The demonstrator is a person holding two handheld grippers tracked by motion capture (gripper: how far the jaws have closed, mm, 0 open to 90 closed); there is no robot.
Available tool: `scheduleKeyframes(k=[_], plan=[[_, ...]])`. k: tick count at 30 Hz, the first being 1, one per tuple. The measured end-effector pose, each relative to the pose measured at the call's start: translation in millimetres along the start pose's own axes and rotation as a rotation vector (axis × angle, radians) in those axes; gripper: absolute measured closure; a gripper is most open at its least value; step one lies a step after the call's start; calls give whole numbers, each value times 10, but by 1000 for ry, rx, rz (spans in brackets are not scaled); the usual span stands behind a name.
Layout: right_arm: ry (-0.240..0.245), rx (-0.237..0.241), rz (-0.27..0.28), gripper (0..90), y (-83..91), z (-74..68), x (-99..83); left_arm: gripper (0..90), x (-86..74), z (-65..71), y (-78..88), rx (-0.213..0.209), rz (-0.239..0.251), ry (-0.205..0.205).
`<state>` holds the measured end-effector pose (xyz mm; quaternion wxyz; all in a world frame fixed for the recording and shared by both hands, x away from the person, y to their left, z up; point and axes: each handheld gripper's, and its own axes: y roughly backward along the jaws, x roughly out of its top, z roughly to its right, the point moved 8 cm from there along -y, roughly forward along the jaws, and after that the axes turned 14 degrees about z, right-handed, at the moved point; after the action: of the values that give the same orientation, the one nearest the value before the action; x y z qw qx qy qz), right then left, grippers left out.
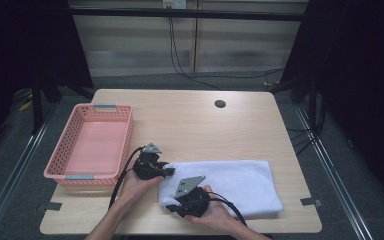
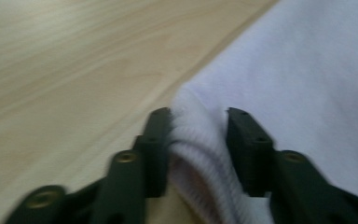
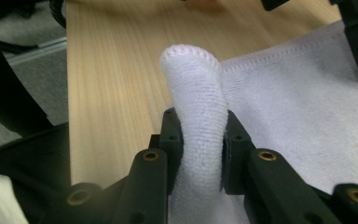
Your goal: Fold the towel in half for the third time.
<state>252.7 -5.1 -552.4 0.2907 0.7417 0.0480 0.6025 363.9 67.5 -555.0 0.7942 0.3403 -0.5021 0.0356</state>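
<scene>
A white towel [image 1: 230, 182] lies folded on the near right part of the wooden table [image 1: 205, 125]. My left gripper [image 1: 169, 171] sits at the towel's far left corner. In the left gripper view a raised fold of the towel [image 2: 307, 93] fills the gap between the two black jaws of this gripper [image 2: 198, 122], which press on it. My right gripper [image 1: 173, 206] is at the towel's near left corner. In the right gripper view its jaws [image 3: 200, 119] pinch a standing corner of the towel [image 3: 298, 102], whose stitched hem curls over above them.
A pink plastic basket [image 1: 125, 142] with nothing in it stands at the table's left side, close to the left gripper. A round cable hole [image 1: 220, 104] sits near the far edge. Bare wood stretches behind the towel.
</scene>
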Motion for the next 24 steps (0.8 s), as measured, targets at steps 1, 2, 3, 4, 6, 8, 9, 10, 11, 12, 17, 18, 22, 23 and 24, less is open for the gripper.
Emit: scheduleKeyframes(k=[1,2,3,4,6,8,9,10,11,12,17,18,22,23,24], plan=[[-17,7,2,757,8,-2,3,700,5,11,-4,4,7,0],[-30,9,6,759,11,-4,8,738,13,23,2,-4,6,14],[-38,13,10,762,25,5,18,762,18,26,3,-11,10,31],[-49,16,10,763,36,-1,24,771,26,22,11,-18,19,49],[-55,17,22,764,73,6,65,775,56,14,27,-30,37,98],[-74,22,42,765,124,16,126,776,134,23,74,-47,72,129],[-79,25,52,765,159,23,166,777,183,26,110,-52,83,126],[-90,29,67,765,193,34,211,776,253,44,149,-63,118,146],[-99,33,85,765,232,41,263,776,317,50,198,-82,149,156],[-112,38,103,765,275,47,319,776,373,59,234,-90,162,166],[-136,50,182,766,439,68,566,776,591,96,366,-96,216,169],[-136,54,193,766,460,69,602,776,623,105,391,-92,219,166],[-141,70,230,766,517,68,726,777,737,117,474,-82,240,168],[-137,72,236,766,527,75,771,777,756,112,485,-85,246,173],[-133,77,239,767,527,78,802,777,783,88,500,-73,248,175]])
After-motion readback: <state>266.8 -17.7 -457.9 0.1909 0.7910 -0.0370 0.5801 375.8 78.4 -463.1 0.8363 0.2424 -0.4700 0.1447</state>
